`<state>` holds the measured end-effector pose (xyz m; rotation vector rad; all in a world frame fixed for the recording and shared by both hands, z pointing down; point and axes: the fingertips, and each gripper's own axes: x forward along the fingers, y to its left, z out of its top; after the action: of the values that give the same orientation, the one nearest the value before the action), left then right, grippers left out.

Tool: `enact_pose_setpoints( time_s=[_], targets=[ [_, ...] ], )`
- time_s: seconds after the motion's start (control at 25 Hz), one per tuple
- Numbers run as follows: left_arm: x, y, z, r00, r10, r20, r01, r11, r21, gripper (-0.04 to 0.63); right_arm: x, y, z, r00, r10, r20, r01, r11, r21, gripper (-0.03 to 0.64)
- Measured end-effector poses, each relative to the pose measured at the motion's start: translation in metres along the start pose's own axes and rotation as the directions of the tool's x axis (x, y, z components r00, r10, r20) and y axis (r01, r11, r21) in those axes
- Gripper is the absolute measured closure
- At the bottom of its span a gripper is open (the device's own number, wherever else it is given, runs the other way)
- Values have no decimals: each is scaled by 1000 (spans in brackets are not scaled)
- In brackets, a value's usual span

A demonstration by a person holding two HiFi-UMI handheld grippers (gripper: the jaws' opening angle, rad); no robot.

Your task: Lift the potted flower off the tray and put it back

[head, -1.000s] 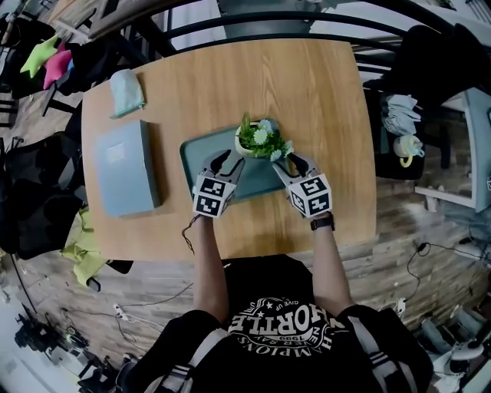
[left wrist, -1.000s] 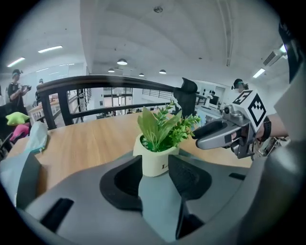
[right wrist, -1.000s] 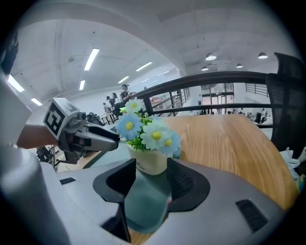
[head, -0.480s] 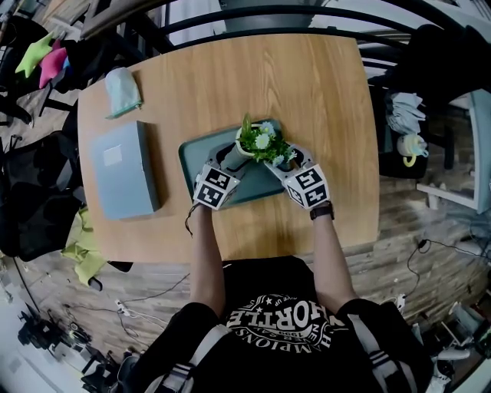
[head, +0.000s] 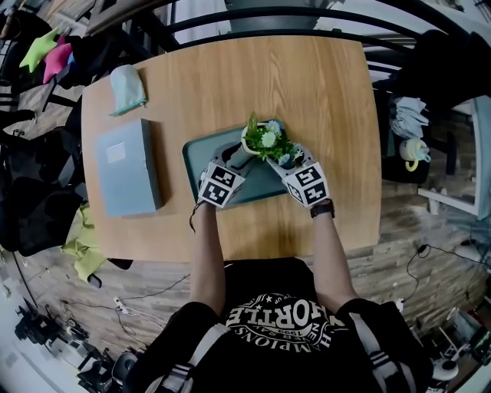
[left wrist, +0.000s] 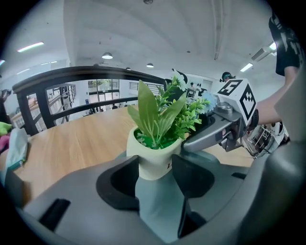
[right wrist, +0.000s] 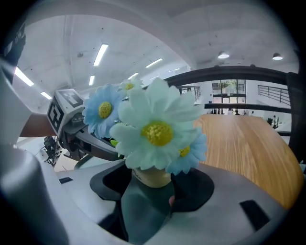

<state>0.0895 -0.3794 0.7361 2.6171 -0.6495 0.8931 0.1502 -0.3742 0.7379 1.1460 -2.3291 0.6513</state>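
Table: pale wood with rounded corners (head: 307,84), filling the middle of the head view; a dark curved railing (head: 268,14) runs behind its far edge
Person: black printed T-shirt, both bare forearms stretched forward over the near edge of the table, a gripper in each hand
Box: flat and grey-blue (head: 126,167), lying on the left part of the table, well apart from the tray
Tray: dark teal with rounded corners (head: 198,157), lying near the middle of the table with its long side across the view
Cloth: small and pale green (head: 127,88), at the far left corner of the table, beyond the box
Left gripper: slants down over the tray from the near left (head: 239,156); its jaws have just swung wide and then eased in a little, and they stand far apart with the foot of the pot between the dark pads (left wrist: 119,179); the pads lie close on either side, with no clear squeeze on the pot
Right gripper: slants in from the near right (head: 288,160), its tips under the blooms; its jaws also opened wide just now and came in slightly, spread far apart with the pot between them, not plainly clamped
Potted flower: small cream pot (head: 266,140) with green leaves and pale blue daisies with yellow centres, upright on the far right part of the tray, between the two grippers
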Motion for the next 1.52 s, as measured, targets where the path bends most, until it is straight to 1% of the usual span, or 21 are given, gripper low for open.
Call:
enact_pose_setpoints(
  time_s=[0.2, 0.4, 0.76, 1.0, 1.12, 1.28, 1.52],
  targets=[
    [0, -4, -2, 1000, 17, 5, -17, 1000, -14, 367, -4, 1, 0, 1000, -6, -7, 6, 1000, 5, 359],
    [-4, -12, 3, 999, 28, 27, -27, 999, -29, 367, -12, 4, 1, 1000, -3, -3, 3, 1000, 2, 359],
    [-31, -26, 22, 995, 57, 78, -55, 998, -23, 368, -38, 19, 20, 999, -11, 37, 11, 1000, -19, 360],
    [-56, -40, 36, 991, 70, 117, -68, 997, -24, 368, -62, 35, 36, 997, -22, 78, 24, 999, -29, 360],
    [-69, -46, 41, 989, 84, 124, -84, 996, -7, 370, -73, 44, 41, 996, -22, 84, 26, 999, -41, 360],
    [-86, -53, 52, 987, 101, 125, -100, 995, -10, 370, -88, 55, 55, 992, -32, 122, 39, 997, -62, 360],
    [-111, -74, 67, 984, 119, 134, -120, 993, -2, 370, -118, 72, 64, 983, -27, 180, 36, 998, -49, 364]
  ],
)
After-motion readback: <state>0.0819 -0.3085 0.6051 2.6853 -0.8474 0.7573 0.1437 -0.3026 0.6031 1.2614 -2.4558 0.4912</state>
